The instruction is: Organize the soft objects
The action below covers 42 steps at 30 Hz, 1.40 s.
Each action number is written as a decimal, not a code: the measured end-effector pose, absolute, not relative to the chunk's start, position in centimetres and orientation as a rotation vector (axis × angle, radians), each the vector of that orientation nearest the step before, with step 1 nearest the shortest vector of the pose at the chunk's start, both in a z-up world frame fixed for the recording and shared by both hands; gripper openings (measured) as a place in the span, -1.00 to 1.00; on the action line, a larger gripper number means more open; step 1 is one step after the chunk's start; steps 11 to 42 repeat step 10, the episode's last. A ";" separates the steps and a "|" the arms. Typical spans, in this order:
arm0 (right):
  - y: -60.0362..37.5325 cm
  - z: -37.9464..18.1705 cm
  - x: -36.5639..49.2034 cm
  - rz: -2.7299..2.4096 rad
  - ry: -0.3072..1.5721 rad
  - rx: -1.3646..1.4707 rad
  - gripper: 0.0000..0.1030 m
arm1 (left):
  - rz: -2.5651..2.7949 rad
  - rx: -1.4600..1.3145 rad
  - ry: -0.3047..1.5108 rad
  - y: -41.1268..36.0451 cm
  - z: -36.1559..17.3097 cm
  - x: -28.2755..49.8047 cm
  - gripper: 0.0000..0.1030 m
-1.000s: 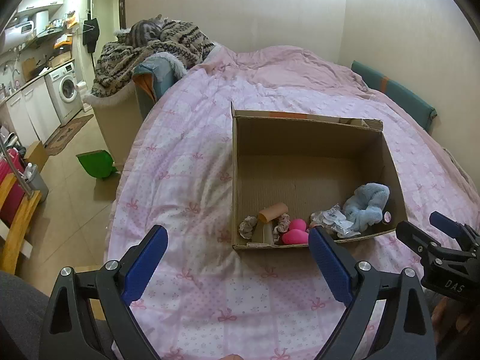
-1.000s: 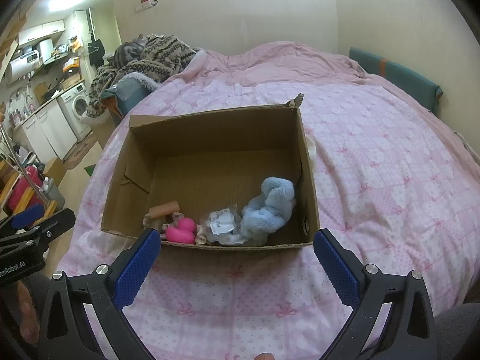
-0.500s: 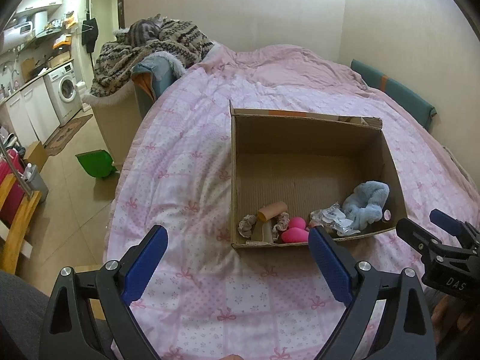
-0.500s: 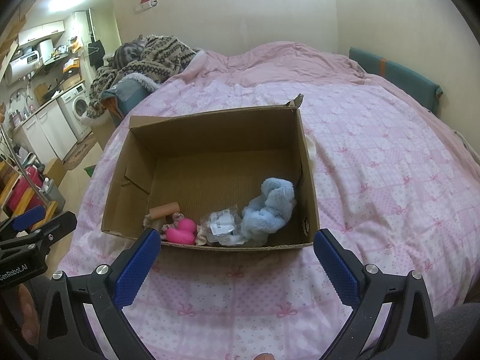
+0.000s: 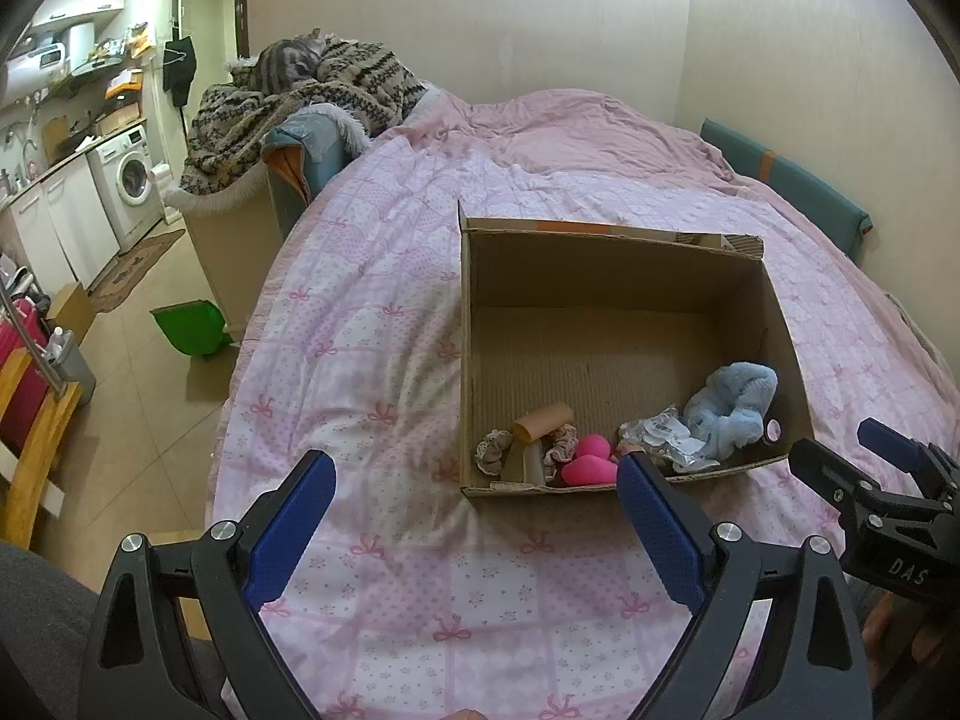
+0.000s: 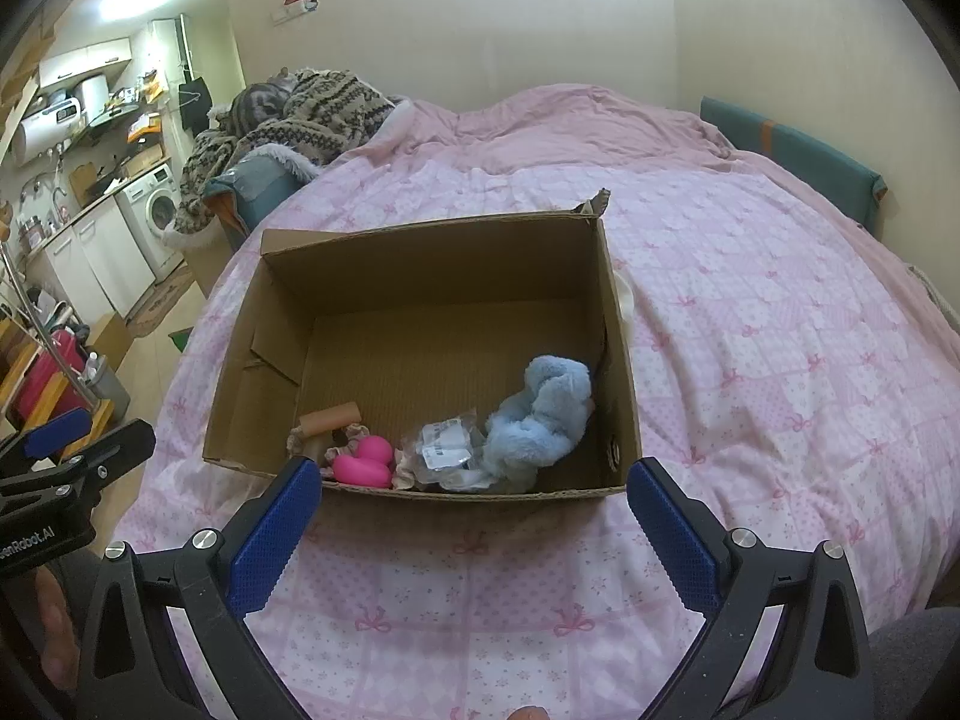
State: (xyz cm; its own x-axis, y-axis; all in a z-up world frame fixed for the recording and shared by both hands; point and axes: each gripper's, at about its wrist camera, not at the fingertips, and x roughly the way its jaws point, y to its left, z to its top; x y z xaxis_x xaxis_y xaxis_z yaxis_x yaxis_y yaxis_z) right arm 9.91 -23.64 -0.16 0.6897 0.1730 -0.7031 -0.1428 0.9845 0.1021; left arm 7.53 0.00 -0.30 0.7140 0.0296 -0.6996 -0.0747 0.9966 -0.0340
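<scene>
An open cardboard box [image 5: 612,276] [image 6: 432,246] stands on the pink bed. Inside, near its front wall, lie a fluffy blue soft toy [image 5: 735,402] [image 6: 543,414], pink sponges [image 5: 591,459] [image 6: 363,462], a clear plastic packet [image 5: 660,438] [image 6: 447,450], a cardboard tube [image 5: 543,420] [image 6: 330,419] and frilly scrunchies [image 5: 493,450]. My left gripper [image 5: 474,516] is open and empty, in front of the box's left corner. My right gripper [image 6: 474,513] is open and empty, just in front of the box.
The pink quilt [image 5: 372,372] covers the bed. A patterned blanket pile [image 5: 312,96] lies on an armchair at the back left. A green dustpan [image 5: 189,330] and kitchen units with a washing machine [image 5: 129,186] are on the left floor side.
Both grippers drifted back very slightly from the box. Nothing was picked up or released.
</scene>
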 end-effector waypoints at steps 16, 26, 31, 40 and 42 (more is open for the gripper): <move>-23.5 -0.1 9.9 0.176 0.789 0.034 1.00 | 0.063 -0.063 0.780 -0.1 -0.4 7.6 0.83; -23.5 -0.1 9.9 0.176 0.789 0.034 1.00 | 0.063 -0.063 0.780 -0.1 -0.4 7.6 0.83; -23.5 -0.1 9.9 0.176 0.789 0.034 1.00 | 0.063 -0.063 0.780 -0.1 -0.4 7.6 0.83; -23.5 -0.1 9.9 0.176 0.789 0.034 1.00 | 0.063 -0.063 0.780 -0.1 -0.4 7.6 0.83; -23.5 -0.1 9.9 0.176 0.789 0.034 1.00 | 0.063 -0.063 0.780 -0.1 -0.4 7.6 0.83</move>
